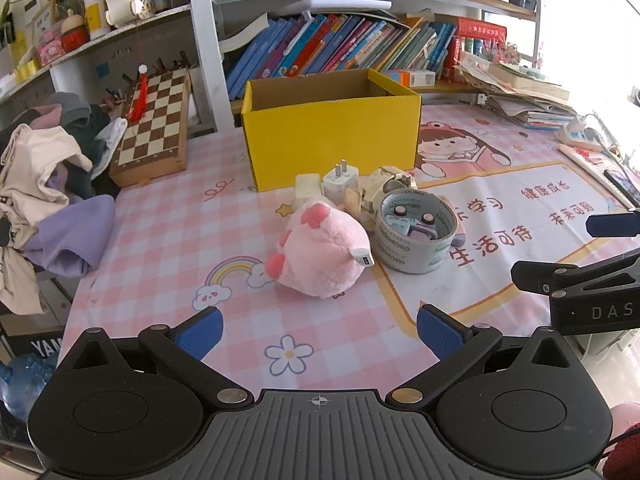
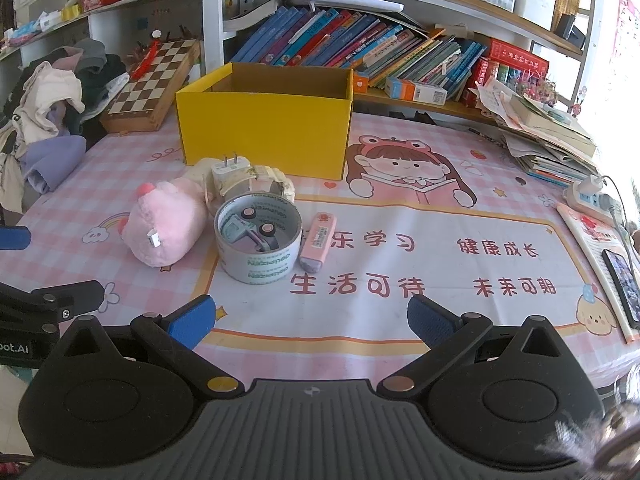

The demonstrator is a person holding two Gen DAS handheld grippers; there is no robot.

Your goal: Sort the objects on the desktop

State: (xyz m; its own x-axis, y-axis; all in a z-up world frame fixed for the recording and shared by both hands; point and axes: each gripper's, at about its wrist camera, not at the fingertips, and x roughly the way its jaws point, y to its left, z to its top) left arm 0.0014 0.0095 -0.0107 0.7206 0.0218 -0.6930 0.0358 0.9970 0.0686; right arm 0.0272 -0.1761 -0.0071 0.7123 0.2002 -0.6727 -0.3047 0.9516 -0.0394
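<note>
A: What's the biggest thing on the counter (image 2: 400,320)?

B: The yellow box (image 2: 264,132), standing open at the back, in front of the bookshelf (image 2: 360,52). Its inside floor is hidden by the front wall in both views. To the left, a heap of clothes (image 1: 44,184) is cut off by the frame edge, with a chessboard (image 1: 154,120) leaning beside it.

A: And the things to sort?

B: They are clustered just in front of the box. A pink plush toy (image 1: 320,248) lies on its side, face turned away. Touching it on the right is a roll of tape (image 2: 258,240) lying flat, with small items inside its core, too small to identify. A pink eraser-like stick (image 2: 318,242) lies just right of the roll; the left view shows only a sliver of it. Behind them, a white charger plug (image 1: 340,178) stands prongs up, next to a cream-coloured object I cannot make out.

A: The tools?

B: The left hand-held gripper (image 1: 320,332) has its jaws spread wide, holding nothing, low over the counter near the toy. The right hand-held gripper (image 2: 310,322) is likewise spread and holding nothing, short of the tape.
</note>
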